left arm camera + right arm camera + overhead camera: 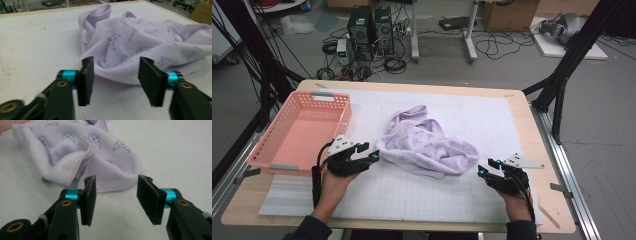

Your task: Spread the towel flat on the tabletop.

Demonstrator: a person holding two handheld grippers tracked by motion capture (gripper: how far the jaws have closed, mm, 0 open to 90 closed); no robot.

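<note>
On the desk (512,107), a purple cloth (427,145) is lying crumpled beside the pink basket (302,131).
You are holding your left hand-held gripper (371,152) and right hand-held gripper (484,167) wide apart at its edges, gripping nothing.

The work surface is a light wooden table (532,130) covered by a white gridded mat (492,120). Metal rails (569,165) run along its left and right edges. The floor (512,70) beyond is grey and smooth. At far centre, two dark computer towers (371,26) stand among loose black cables (394,64). White desk legs (471,35) rise just right of them. A cardboard box (509,14) sits far right. Black frame struts (574,50) slant down at right.
</note>
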